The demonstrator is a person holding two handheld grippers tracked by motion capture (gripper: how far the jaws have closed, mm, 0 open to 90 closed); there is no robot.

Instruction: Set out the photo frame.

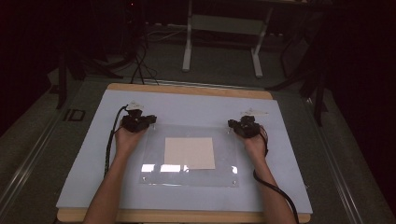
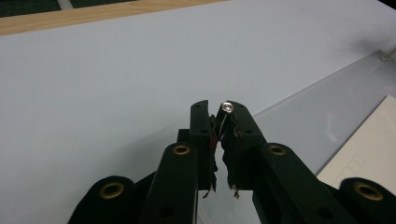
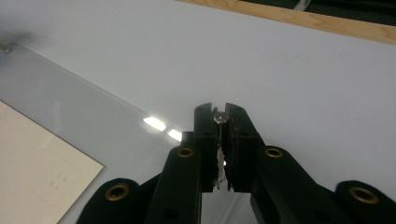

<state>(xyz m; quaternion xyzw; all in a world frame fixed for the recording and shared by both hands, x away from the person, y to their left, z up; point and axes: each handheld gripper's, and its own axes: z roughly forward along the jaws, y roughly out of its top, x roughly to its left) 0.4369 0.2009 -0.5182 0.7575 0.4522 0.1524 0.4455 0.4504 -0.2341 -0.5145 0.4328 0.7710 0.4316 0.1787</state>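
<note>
A clear acrylic sheet [image 1: 189,156] lies flat on a pale blue board [image 1: 84,163] atop a wooden table [image 1: 187,216], a cream paper square [image 1: 189,152] under its middle. At the sheet's far left corner, the left gripper [image 1: 136,122] is clamped on a small silver corner screw [image 2: 228,107]. At the far right corner, the right gripper [image 1: 244,127] pinches a matching screw [image 3: 219,116]. Nothing stands between the two hands. Beyond the table, a white desk frame [image 1: 222,37] stands on the dim floor.
</note>
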